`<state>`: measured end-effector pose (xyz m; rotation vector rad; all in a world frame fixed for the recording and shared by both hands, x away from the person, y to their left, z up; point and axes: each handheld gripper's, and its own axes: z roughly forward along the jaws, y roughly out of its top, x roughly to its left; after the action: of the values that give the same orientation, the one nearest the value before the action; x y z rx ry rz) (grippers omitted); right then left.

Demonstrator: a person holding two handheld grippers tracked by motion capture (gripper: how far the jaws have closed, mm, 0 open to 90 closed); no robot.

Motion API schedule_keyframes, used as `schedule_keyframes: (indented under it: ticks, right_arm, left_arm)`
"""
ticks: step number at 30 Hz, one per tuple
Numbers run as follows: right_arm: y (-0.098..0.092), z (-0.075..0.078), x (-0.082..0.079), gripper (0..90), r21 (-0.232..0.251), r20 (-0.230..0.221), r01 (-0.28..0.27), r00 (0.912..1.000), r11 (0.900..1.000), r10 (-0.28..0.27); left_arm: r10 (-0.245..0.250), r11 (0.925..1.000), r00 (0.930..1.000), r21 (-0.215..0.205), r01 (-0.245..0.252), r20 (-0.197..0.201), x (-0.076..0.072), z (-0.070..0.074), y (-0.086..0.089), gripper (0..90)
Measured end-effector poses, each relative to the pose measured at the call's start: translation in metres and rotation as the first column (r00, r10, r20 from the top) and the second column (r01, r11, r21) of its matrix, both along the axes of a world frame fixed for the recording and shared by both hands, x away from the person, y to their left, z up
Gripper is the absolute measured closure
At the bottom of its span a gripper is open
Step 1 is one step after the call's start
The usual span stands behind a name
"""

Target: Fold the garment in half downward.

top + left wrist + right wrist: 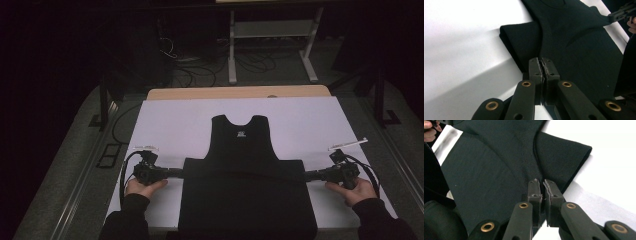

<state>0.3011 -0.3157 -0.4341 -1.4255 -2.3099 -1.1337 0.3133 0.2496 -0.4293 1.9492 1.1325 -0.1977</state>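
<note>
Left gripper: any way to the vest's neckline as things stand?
Probably not yet. The left gripper is shut on the vest's side edge; the neckline lies open on the table, but it must let go first.

We see a black sleeveless top (243, 150) lying flat on the white sheet (175, 120), its neck end pointing away from us, a small pale label just below the neckline. Its lower part is folded up into a wide, doubled band across the near half, and the 2 side edges of that fold stick out past the narrower upper body.
</note>
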Motion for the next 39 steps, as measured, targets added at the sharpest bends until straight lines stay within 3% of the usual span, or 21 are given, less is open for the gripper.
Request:
schedule_keyframes:
  ticks: [26, 34, 39]
  right_arm:
    - [0.0024, -0.0052, -0.0023, 83.1, -0.047, -0.048, -0.009, 0.9988, 0.999, 0.006]
    - [0.0017, -0.0064, -0.0035, 80.0, -0.029, -0.059, 0.001, 0.9983, 1.000, -0.002]
    - [-0.0005, -0.0046, -0.0054, 67.8, -0.037, -0.030, 0.026, 0.9992, 0.999, -0.028]
  left_arm:
    - [-0.023, 0.9975, 0.9968, 0.065, 0.028, -0.076, 0.0008, -0.0095, -0.0034, 86.6]
    - [-0.026, 0.9962, 0.9979, 0.081, 0.031, -0.059, 0.0005, -0.0076, -0.0050, 85.5]
    - [-0.026, 0.9971, 0.9991, 0.070, 0.029, -0.034, -0.0002, -0.0045, -0.0045, 82.3]
